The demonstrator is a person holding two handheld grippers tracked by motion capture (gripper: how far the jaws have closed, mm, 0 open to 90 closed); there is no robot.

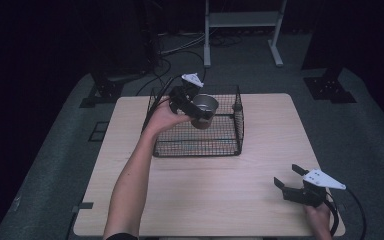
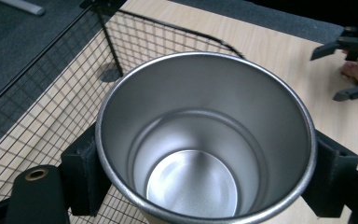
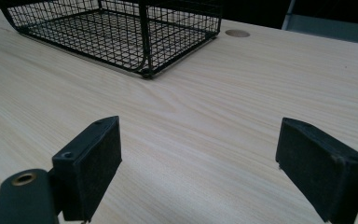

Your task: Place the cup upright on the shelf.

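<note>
A steel cup (image 1: pixel 206 108) hangs tilted over the black wire basket (image 1: pixel 230 146) at the table's far middle, and my left gripper (image 1: pixel 196 111) is shut on it. In the left gripper view the cup (image 2: pixel 205 140) is empty, its mouth faces the camera, and black pads (image 2: pixel 83 172) press on both sides of it. My right gripper (image 1: pixel 286 177) rests at the table's near right corner, held by a hand. The right gripper view has that gripper (image 3: pixel 198 161) open over bare wood, nothing between its pads (image 3: pixel 93 163).
The basket (image 3: pixel 140 42) looks empty and stands on a light wooden table (image 1: pixel 260 140). A round hole (image 3: pixel 237 33) marks the tabletop past the basket. Dark floor, cables and a white frame's legs (image 1: pixel 242 30) lie beyond the far edge.
</note>
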